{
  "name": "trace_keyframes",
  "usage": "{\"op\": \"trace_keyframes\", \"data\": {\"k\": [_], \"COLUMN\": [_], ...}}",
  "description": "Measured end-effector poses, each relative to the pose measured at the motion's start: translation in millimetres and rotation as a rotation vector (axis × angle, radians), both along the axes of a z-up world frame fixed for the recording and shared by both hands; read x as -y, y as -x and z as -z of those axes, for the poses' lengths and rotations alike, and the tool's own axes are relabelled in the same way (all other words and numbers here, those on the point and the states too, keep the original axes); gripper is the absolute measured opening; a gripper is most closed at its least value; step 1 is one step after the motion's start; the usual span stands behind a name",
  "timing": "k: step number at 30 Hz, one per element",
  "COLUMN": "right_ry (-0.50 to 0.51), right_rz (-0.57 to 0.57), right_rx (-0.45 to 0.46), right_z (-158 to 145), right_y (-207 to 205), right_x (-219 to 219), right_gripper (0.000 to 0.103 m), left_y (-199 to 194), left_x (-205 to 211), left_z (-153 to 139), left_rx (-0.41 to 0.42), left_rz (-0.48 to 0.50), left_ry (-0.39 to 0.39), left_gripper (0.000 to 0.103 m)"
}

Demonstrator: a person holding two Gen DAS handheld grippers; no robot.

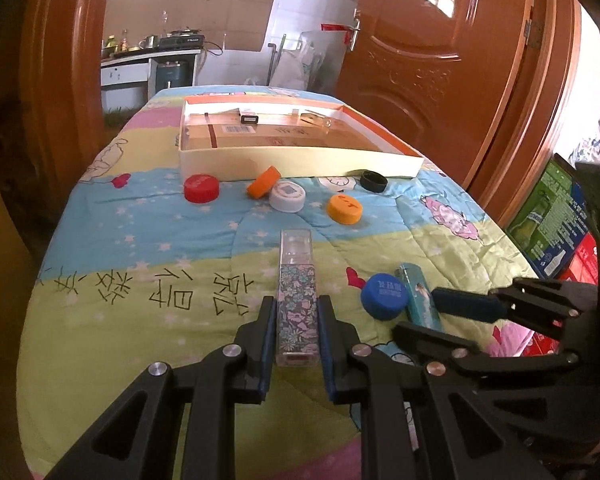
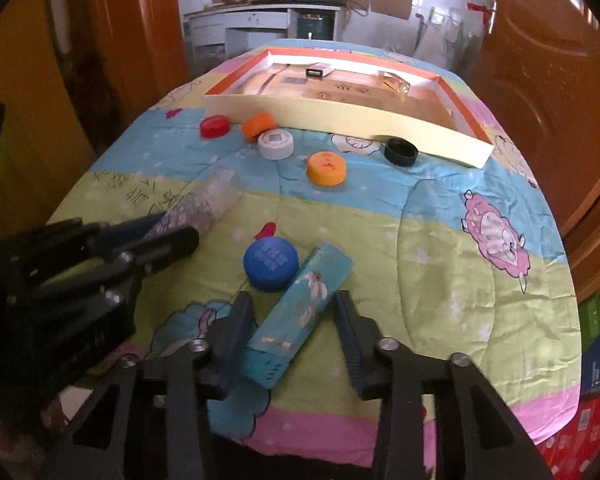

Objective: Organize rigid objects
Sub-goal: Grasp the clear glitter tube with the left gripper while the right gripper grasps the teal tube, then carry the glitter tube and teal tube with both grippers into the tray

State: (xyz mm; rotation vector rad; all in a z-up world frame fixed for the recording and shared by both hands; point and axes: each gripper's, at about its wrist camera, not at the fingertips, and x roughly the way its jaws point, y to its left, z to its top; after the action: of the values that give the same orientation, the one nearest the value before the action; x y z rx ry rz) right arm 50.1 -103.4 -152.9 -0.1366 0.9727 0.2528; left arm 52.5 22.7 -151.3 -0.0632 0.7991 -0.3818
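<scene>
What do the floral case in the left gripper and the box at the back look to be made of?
Floral case: seemingly clear hard plastic, glossy, see-through at its far end, patterned insert inside. Box: likely cardboard, matte cream walls, thin straight orange-topped rim, printed brown floor.

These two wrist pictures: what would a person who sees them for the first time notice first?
First, the left gripper, whose jaws are closed on a flower-patterned tube in the near middle of the colourful quilt. Beside it, the right gripper has open jaws on either side of a teal lighter, with a blue cap just beyond. Farther back, bright caps lie before a shallow white box.
</scene>
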Motion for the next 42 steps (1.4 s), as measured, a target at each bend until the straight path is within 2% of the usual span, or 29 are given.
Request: {"op": "trace_keyframes", "data": {"k": [3, 6, 24, 42], "right_ry": [-0.034, -0.057, -0.131, -0.159], "right_rz": [0.014, 0.023, 0.042, 0.048], "right_rx": [-0.016, -0.024, 0.035, 0.082], "right_z": [-1.3, -2.7, -22.4, -42.6], "right_y": [2.6, 4.0, 8.4, -8.6], "right_x": [10.7, 18.2, 34.2, 43.6], "right_gripper": [0.026, 0.023, 0.022, 0.022], "left_y": [0.6, 2.0, 3.8, -10.8], "left_x": [-2.2, -3.6, 4.4, 14.3], "left_z": [-1.6, -4.4, -24.3, -47.5], "left_rx": [0.0, 0.007, 0.042, 0.084], "left_rz": [-0.007, -0.012, 0.008, 0.005], "left_ry": [0.008, 0.015, 0.029, 0.029], "left_gripper": [0.02, 0.02, 0.02, 0.02]}}
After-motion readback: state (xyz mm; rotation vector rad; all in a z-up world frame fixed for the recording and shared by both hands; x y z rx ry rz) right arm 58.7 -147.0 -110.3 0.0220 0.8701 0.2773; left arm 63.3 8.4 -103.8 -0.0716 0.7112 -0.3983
